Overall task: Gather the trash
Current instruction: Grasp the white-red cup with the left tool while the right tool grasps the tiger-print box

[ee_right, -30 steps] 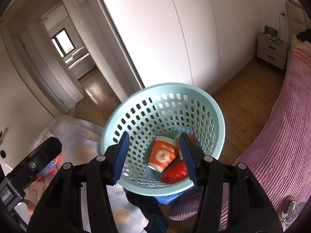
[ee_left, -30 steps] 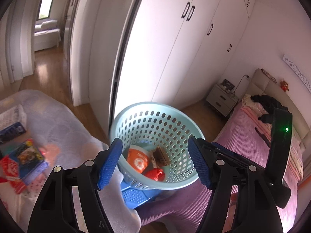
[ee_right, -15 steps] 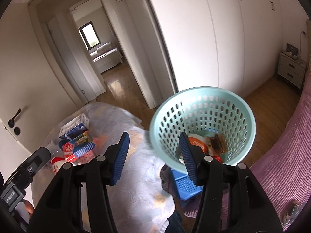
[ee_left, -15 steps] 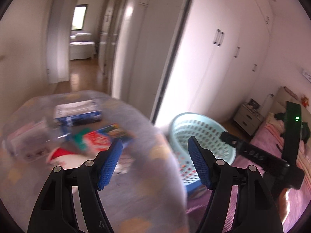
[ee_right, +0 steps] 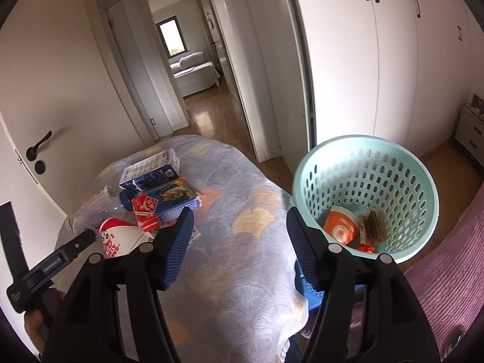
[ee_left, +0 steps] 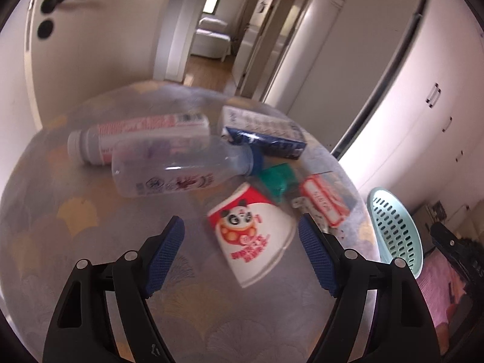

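Hovering over the round table with its grey-blue fan-patterned cloth [ee_left: 90, 242], the left gripper [ee_left: 242, 254] had just been opening its blue-padded jaws, and nothing sat between them. Just beyond the tips, slightly right of centre, lay the white-and-red paper cup with a panda print [ee_left: 251, 236], tipped on its side, its long axis running from far left to near right with the wide rim nearest the gripper. That cup was far closer to the left gripper than to the right gripper [ee_right: 237, 245], which hung released over bare cloth between the litter and the basket, its jaws likewise just opened on nothing.

Farther back lay a clear plastic bottle with a blue cap [ee_left: 181, 166] on its side, a white-capped bottle with a red-printed label [ee_left: 136, 139] behind it, a blue-and-white carton [ee_left: 260, 133], a small green box [ee_left: 276, 178] and a red-and-white packet [ee_left: 325, 202].

Right of the table stood the pale turquoise perforated plastic basket [ee_right: 402, 163], already holding an orange paper cup [ee_right: 340, 227], a brown wrapper [ee_right: 375, 225] and something red [ee_right: 367, 248].
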The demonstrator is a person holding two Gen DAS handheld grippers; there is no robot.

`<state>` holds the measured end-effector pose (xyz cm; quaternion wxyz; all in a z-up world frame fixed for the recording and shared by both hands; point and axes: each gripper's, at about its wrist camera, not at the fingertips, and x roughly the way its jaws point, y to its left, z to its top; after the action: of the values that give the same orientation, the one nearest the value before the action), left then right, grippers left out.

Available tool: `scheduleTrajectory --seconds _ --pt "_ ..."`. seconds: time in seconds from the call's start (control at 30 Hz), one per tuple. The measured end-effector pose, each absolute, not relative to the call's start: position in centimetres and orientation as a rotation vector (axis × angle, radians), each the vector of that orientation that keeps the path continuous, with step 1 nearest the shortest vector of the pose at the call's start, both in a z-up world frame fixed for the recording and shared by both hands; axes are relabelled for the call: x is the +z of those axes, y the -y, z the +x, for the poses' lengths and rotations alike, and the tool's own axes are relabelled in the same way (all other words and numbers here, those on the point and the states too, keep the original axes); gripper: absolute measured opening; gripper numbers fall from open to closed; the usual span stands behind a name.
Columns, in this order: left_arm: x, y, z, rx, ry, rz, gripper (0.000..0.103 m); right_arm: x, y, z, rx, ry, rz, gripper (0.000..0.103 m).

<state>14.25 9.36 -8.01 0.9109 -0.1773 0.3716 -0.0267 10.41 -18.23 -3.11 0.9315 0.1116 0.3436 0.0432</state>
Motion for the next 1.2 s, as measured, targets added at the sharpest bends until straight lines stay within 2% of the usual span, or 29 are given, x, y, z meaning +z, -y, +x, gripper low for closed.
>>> scheduleTrajectory --seconds 0.13,0.3,0.43,0.53,0.63,0.97,1.2 --pt "-9.3 -11.2 16.0 -0.061 -0.804 -0.465 0.076 -3.2 16.5 11.4 0.121 -0.705 0.223 0.068" --pt "-10.5 -11.5 18.3 -0.070 -0.851 -0.527 0.076 -3.6 14.3 13.2 0.151 -0.719 0.213 0.069" --pt "-11.2 -10.9 19.0 -0.080 -0.868 -0.531 0.076 -4.0 13.1 15.2 0.170 -0.753 0.256 0.076" --pt "-11.5 -10.5 19.6 -0.077 -0.864 -0.507 0.073 -4.6 12.1 17.0 0.185 -0.803 0.284 0.076" --pt "-11.6 -9.8 19.5 -0.109 -0.856 -0.475 0.060 -5.1 11.3 18.1 0.191 -0.833 0.305 0.076" --pt "-12.2 -10.3 18.0 -0.112 -0.757 -0.457 0.059 -7.5 9.7 22.0 0.157 -0.949 0.400 0.076" --pt "-11.3 -8.2 16.8 -0.095 -0.691 -0.342 0.058 -9.4 9.0 24.6 0.086 -1.015 0.480 0.076"
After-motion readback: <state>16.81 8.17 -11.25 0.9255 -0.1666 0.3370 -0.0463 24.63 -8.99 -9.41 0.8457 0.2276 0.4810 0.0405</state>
